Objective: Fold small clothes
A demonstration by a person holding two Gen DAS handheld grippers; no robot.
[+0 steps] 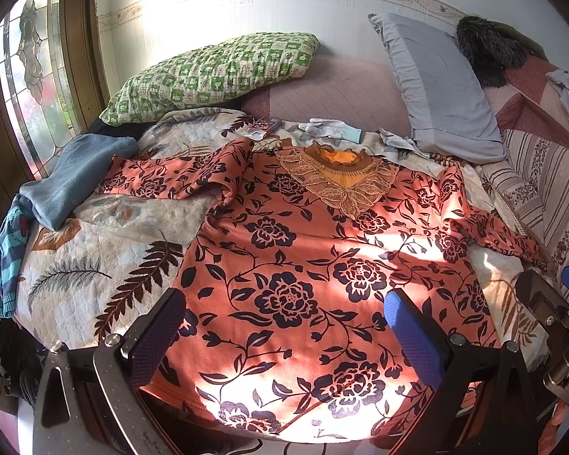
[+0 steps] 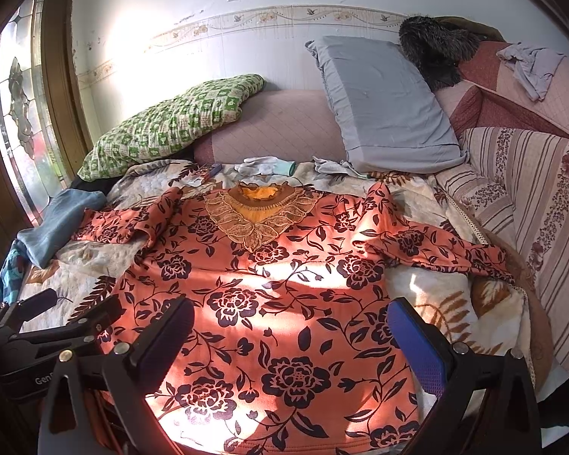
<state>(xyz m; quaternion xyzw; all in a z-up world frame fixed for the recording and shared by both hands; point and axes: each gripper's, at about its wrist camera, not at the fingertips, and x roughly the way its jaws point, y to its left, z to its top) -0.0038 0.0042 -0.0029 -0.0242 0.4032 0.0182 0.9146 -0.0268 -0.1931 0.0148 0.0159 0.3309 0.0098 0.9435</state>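
Both views low and close over the hem of the orange floral top (image 1: pixel 296 265), facing along it toward its lace collar (image 2: pixel 260 214) and the wall beyond. Left wrist view set slightly left of the collar line, right wrist view slightly right, perhaps a little farther back. Shared: the top (image 2: pixel 269 295), green pillow (image 1: pixel 212 72), grey pillow (image 2: pixel 387 110).

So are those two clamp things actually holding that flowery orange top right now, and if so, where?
Nothing is held. The left hand-held gripper and the right hand-held gripper are both open above the floral top, near its hem, gripping no fabric.
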